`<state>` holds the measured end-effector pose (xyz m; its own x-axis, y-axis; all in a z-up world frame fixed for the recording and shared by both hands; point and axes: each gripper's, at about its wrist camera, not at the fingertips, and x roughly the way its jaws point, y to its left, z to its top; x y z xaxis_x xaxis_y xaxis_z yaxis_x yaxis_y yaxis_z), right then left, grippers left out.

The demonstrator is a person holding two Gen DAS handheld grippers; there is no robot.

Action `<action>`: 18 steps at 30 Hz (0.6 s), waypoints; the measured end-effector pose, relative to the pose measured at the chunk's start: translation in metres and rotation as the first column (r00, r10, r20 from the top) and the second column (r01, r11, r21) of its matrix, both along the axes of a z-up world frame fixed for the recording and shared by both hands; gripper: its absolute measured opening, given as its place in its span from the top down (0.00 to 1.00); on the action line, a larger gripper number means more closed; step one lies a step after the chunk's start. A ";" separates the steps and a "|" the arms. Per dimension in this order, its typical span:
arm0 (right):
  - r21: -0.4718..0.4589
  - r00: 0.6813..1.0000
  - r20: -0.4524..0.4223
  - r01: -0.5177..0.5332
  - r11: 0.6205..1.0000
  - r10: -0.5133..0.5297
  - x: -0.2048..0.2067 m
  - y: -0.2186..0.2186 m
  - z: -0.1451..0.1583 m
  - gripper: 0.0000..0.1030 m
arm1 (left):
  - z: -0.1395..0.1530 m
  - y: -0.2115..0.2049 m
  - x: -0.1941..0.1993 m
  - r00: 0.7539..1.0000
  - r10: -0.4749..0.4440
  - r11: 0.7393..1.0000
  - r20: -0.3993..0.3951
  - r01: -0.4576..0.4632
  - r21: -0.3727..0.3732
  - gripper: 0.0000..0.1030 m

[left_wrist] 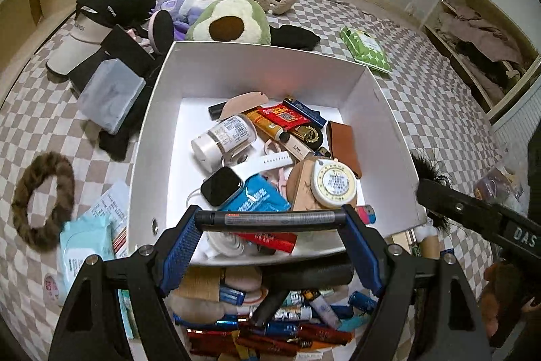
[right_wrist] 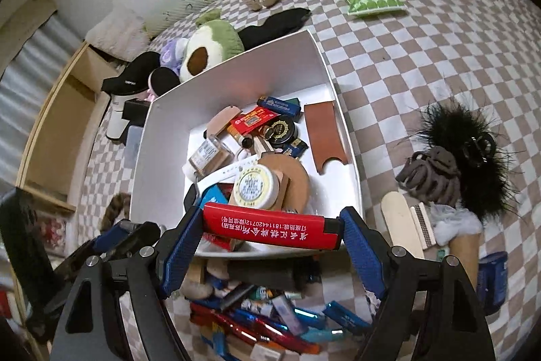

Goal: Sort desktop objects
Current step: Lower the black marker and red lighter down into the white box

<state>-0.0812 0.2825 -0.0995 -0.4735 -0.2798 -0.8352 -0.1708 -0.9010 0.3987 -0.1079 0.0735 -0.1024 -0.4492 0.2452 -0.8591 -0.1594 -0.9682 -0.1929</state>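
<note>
A white box (left_wrist: 260, 63) sits on the checkered bedspread and holds several small items: a smartwatch (left_wrist: 221, 185), a round tape measure (left_wrist: 334, 186), a white bottle (left_wrist: 223, 139), a brown leather case (left_wrist: 345, 146). My left gripper (left_wrist: 270, 220) is shut on a black pen (left_wrist: 270, 219), held crosswise over the box's near edge. My right gripper (right_wrist: 270, 227) is shut on a red lighter (right_wrist: 270, 227), also over the box's (right_wrist: 236, 63) near edge. A pile of lighters (left_wrist: 280, 323) lies below both grippers; it also shows in the right wrist view (right_wrist: 270, 323).
Around the box lie an avocado plush (left_wrist: 230, 22), a grey case (left_wrist: 111, 95), a brown fur scrunchie (left_wrist: 44, 202), wipes packs (left_wrist: 84, 256), a green dotted pack (left_wrist: 367, 48), hair claws and black fluff (right_wrist: 449, 171). Wooden shelves (left_wrist: 480, 56) stand at the right.
</note>
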 end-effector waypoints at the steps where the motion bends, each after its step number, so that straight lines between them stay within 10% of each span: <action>1: -0.005 1.000 0.002 0.001 1.000 -0.001 -0.005 0.000 -0.003 0.20 | -0.001 0.001 -0.003 1.000 -0.001 1.000 0.000 0.001 -0.001 0.22; 18: 0.004 0.997 0.071 0.009 1.000 -0.009 -0.072 -0.002 -0.035 0.20 | -0.032 0.004 -0.049 0.999 0.019 0.999 0.039 -0.017 -0.041 0.22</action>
<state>-0.1535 0.2804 -0.1347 -0.4151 -0.2726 -0.8680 -0.2067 -0.9009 0.3817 -0.1570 0.0778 -0.1339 -0.4186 0.2015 -0.8855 -0.1346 -0.9781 -0.1589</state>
